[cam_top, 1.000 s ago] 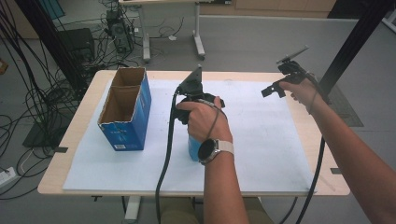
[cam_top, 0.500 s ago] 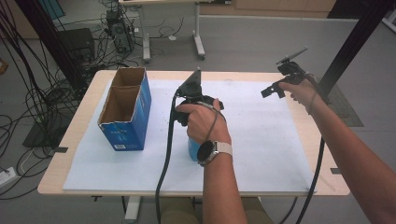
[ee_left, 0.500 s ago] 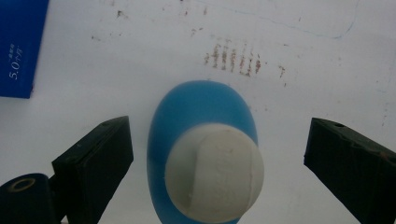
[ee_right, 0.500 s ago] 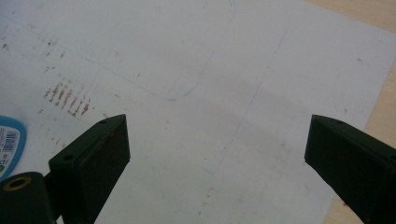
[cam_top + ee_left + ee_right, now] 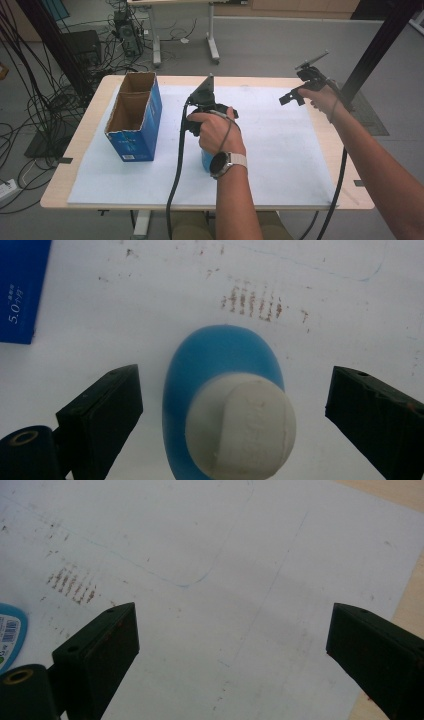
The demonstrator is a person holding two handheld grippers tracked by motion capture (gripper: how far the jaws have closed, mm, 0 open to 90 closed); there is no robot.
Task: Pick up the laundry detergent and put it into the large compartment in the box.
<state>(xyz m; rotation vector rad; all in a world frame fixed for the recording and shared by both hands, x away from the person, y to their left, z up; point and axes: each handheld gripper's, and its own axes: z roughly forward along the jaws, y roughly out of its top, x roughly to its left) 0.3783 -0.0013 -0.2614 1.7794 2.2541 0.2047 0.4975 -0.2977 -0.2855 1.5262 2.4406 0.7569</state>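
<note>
So we've got a wooden table point(image 5: 90, 150) with a big white mat point(image 5: 280, 150) covering most of its top. The mat's pretty scuffed, with brownish smudge marks point(image 5: 252, 302) and a faint blue pen outline point(image 5: 190, 582) drawn on it.

Next biggest is the blue cardboard box point(image 5: 134, 120), standing open-topped on the left part of the mat, well apart from everything else. Its corner also peeks into the left gripper view.

Then our two tools. We're holding the left gripper point(image 5: 232, 405) straight above the blue bottle point(image 5: 200, 360), jaws spread wide on either side of it with clear gaps, so nothing is gripped. In the high view the left hand point(image 5: 215, 132) covers most of that bottle, which sits near the middle of the mat, a bit toward our edge.

The right gripper point(image 5: 232, 645) is up over the far right part of the mat, well apart from the bottle, jaws wide too and holding nothing.

Smallest bit: the bottle's white cap point(image 5: 240, 425), pointing up at the left gripper's camera. The bottle's label edge just pokes into the right gripper view.
</note>
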